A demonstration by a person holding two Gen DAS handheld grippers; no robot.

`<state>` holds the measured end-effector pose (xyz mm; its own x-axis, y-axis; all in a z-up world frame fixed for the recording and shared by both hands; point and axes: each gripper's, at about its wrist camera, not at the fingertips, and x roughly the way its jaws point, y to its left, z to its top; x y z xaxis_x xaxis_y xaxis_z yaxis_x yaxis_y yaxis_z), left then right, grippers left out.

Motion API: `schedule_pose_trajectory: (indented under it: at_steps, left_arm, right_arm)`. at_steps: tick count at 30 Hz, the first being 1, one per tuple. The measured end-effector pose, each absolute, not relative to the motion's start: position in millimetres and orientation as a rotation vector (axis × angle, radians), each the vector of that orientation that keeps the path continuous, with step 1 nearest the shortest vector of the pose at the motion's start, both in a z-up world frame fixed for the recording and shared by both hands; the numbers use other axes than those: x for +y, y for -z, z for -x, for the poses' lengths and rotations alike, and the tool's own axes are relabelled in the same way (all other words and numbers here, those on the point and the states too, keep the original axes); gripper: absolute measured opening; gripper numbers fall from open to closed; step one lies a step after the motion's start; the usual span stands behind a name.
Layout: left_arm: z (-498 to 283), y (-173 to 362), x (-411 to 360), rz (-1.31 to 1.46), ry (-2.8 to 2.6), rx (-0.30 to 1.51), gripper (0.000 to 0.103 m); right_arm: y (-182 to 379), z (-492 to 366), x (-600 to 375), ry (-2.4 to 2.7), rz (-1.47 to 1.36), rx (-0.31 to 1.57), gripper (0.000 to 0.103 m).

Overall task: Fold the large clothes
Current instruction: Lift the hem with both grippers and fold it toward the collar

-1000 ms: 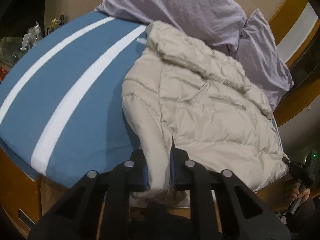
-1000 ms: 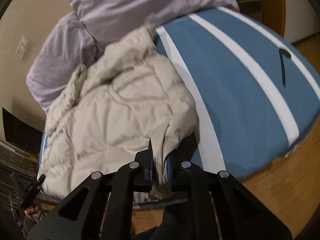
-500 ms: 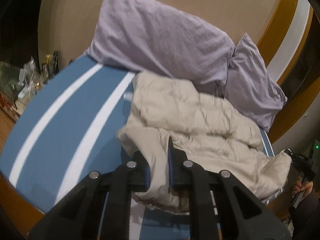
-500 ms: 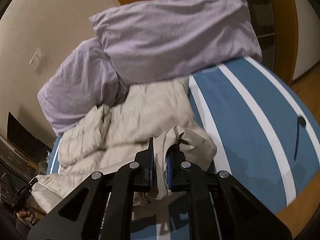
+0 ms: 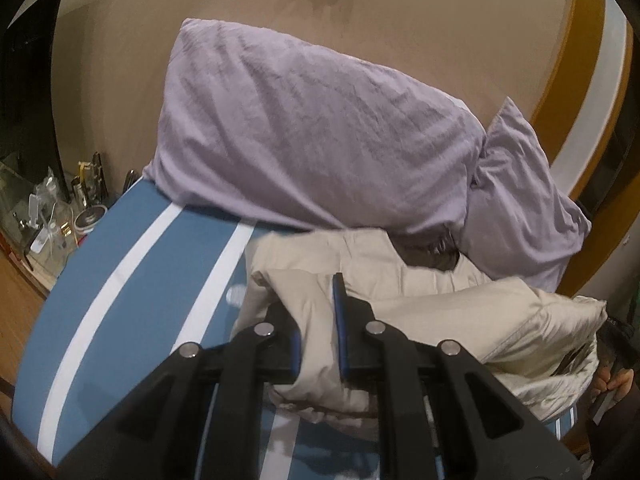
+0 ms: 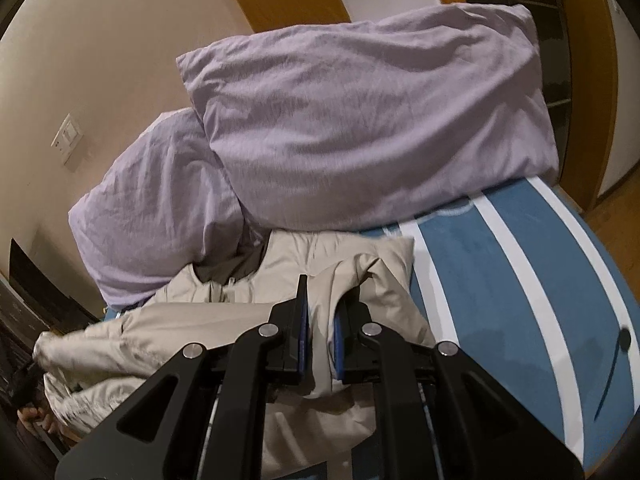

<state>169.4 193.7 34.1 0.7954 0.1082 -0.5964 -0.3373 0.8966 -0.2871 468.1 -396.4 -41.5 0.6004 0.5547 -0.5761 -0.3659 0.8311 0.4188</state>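
My left gripper [image 5: 318, 344] clamped on near hem of beige quilted puffer jacket [image 5: 420, 280]; right gripper [image 6: 320, 340] likewise. Jacket lies on blue white-striped bed [image 5: 132, 280], doubled toward far lilac pillows [image 5: 312, 136]. Risk: slippery padding slides out, fold lands crooked.

Jacket [image 5: 420, 300]: beige cloth, slight sheen. Pillows [image 5: 312, 140]: creased matt lilac cloth. Tongs [image 5: 318, 344]: matt black plastic.

The jacket [image 5: 420, 300] hides one pillow's [image 5: 520, 200] lower edge.
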Motion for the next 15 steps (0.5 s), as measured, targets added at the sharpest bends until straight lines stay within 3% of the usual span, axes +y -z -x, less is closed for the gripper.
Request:
schedule_pose_trajectory:
  at_steps: [7,15]
  left_arm:
    - [-228.8,-43.1,204.0,0.394,-0.283,0.593,0.013]
    - [-298.3,-10.3,217.1,0.386,-0.366,0.681,0.014]
  right_arm:
    - [33.8,-520.2,-375.7,-0.529,-0.279,0.751,0.011]
    - [68.1,-568.1,-341.4,-0.457,-0.234,0.817,0.011]
